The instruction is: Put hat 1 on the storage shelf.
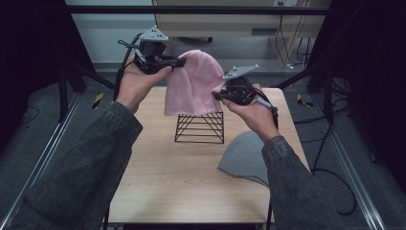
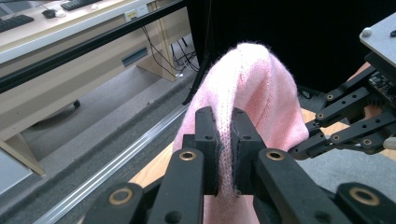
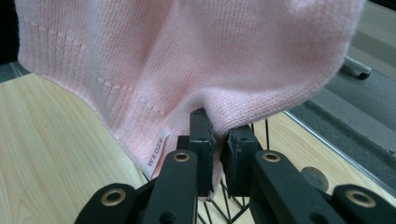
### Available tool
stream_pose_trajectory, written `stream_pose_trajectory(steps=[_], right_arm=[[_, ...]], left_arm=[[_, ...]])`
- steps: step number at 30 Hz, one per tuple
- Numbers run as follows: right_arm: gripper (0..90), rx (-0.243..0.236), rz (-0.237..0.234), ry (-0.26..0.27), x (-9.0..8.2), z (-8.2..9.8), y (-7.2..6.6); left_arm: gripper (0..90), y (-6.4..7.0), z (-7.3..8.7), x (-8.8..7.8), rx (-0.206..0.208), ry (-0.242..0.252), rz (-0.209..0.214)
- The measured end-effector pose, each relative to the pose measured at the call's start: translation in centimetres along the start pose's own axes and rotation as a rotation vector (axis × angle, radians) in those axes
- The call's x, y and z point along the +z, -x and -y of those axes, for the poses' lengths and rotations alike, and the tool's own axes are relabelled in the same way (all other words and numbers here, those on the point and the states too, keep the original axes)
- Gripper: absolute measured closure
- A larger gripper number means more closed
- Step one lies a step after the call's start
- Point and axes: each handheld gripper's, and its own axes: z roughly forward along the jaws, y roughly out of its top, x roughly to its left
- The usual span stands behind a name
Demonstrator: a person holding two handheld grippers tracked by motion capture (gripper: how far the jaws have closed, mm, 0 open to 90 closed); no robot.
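wire stand point(image 1: 200, 127) blocking table centre, grey beanie point(image 1: 246, 158) at right, left tabletop point(image 1: 143, 158) free

The pink hat point(image 1: 194, 84) is soft, fuzzy knit cloth, ribbed along its hem, with a small woven label point(image 3: 155, 153). The grey hat point(image 1: 244, 158) near right looks like smooth matt cloth. The table point(image 1: 167, 177) is pale wood-grain, matt. The rack point(image 1: 200, 127) is thin black wire. The 2 grippers' jaws are matt black plastic with brass-coloured rivets.

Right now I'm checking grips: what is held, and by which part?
Both tongs hold the pink beanie: the left tongs pinch a fold of knit near its crown, the right tongs pinch its lower part by the ribbed hem.
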Motion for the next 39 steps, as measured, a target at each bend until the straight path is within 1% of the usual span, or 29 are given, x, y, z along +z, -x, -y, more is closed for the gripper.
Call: stream_pose_trajectory(steps=[3,6,7,8,9,10,11,13,14,17,21,23,24,28,31,33,35,39], right_arm=[[83.3,0.005,0.013,0.005,0.2,-0.3,0.7],[83.3,0.007,0.018,0.001,0.3,-0.6,1.2],[83.3,0.011,0.019,0.000,0.4,-0.6,1.3],[83.3,0.010,0.020,-0.004,0.5,-0.6,1.4],[83.3,0.010,0.020,-0.004,0.5,-0.6,1.4],[83.3,0.007,0.029,-0.017,0.8,-0.6,1.8],[83.3,0.007,0.029,-0.017,0.8,-0.6,1.8],[83.3,0.022,0.038,-0.026,1.0,-0.5,2.4],[83.3,0.022,0.038,-0.026,1.0,-0.5,2.4],[83.3,0.021,0.048,-0.042,1.4,0.0,2.8],[83.2,0.012,0.054,-0.049,1.6,0.2,2.7],[83.1,0.014,0.057,-0.049,1.9,0.5,2.6],[83.1,0.014,0.059,-0.052,1.9,0.6,2.6],[83.1,0.011,0.062,-0.056,2.0,1.0,2.4],[82.9,0.004,0.072,-0.054,1.9,1.5,2.2],[82.8,-0.013,0.082,-0.051,1.8,1.7,1.9],[82.6,-0.015,0.079,-0.038,1.7,1.7,1.7],[82.3,-0.025,0.074,-0.041,1.6,2.1,1.1]], left_arm=[[83.2,-0.6,-0.6,0.5,0.007,0.007,-0.006],[83.2,-1.1,-0.9,1.2,0.006,0.010,-0.001],[83.2,-1.1,-0.9,1.2,0.006,0.010,-0.001],[83.1,-1.4,-1.0,1.8,0.007,0.009,-0.001],[83.0,-1.4,-1.0,1.8,0.007,0.009,-0.001],[83.0,-1.6,-1.1,2.1,0.005,0.005,-0.002],[83.0,-1.8,-1.1,2.4,0.001,0.005,0.000],[83.0,-2.1,-1.0,3.1,-0.001,0.003,-0.005],[82.9,-2.1,-1.0,3.1,-0.001,0.003,-0.005],[82.6,-2.7,-0.3,4.0,-0.011,-0.008,-0.004],[82.6,-3.1,0.1,4.5,-0.014,-0.005,-0.008],[82.4,-3.4,0.5,5.0,-0.025,0.006,-0.001],[82.3,-3.5,0.6,5.0,-0.023,0.006,0.000],[82.3,-3.4,1.2,5.2,-0.031,0.016,0.006],[82.2,-3.1,1.7,5.4,-0.026,0.015,0.002],[81.9,-3.0,2.1,5.5,-0.029,0.027,-0.003],[81.6,-2.9,2.4,5.5,-0.032,0.032,0.001],[81.6,-2.8,3.0,5.5,-0.035,0.035,0.002]])
